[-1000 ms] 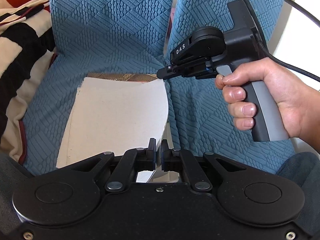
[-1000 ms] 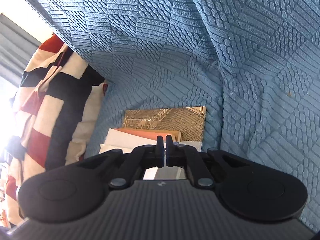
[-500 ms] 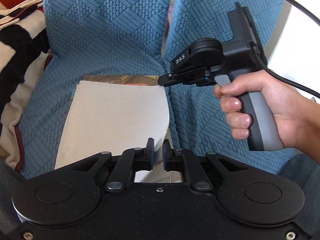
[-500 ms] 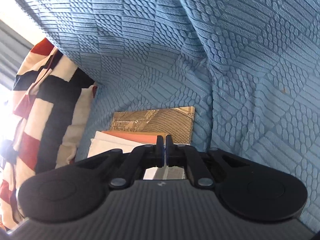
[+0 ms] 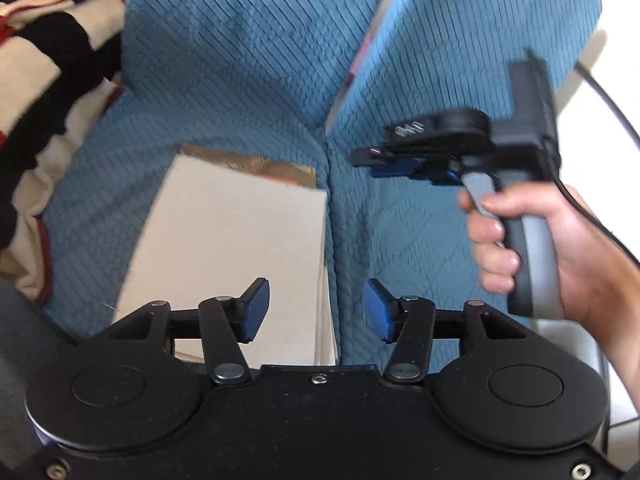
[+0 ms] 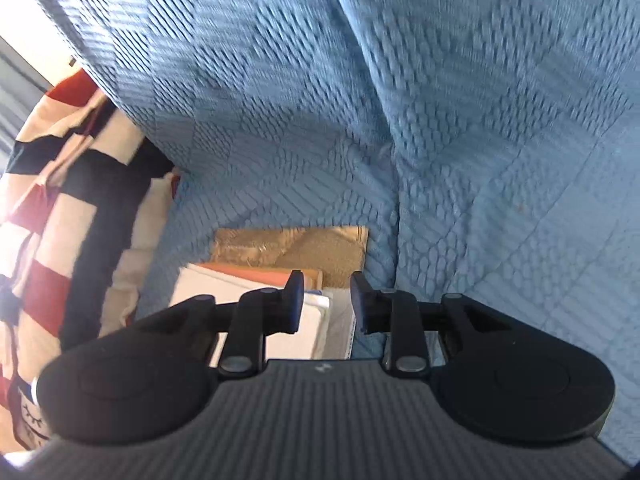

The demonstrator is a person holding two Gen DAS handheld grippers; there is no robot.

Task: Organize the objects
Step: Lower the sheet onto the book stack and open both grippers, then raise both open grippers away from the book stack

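- The stack of books (image 5: 236, 240) on the blue sofa cover (image 5: 224, 80) could slide apart if nudged, because its layers sit unevenly.
- The left gripper (image 5: 316, 306) and the right gripper (image 6: 326, 300) have just been opening; each stands parted and empty above the stack's near edge.

A flat stack of books lies on the blue quilted sofa seat (image 5: 224, 92): a pale beige cardboard-covered book (image 5: 236, 248) on top, an orange-edged book (image 6: 256, 274) beneath, a gold patterned book (image 6: 304, 248) lowest, against the backrest.
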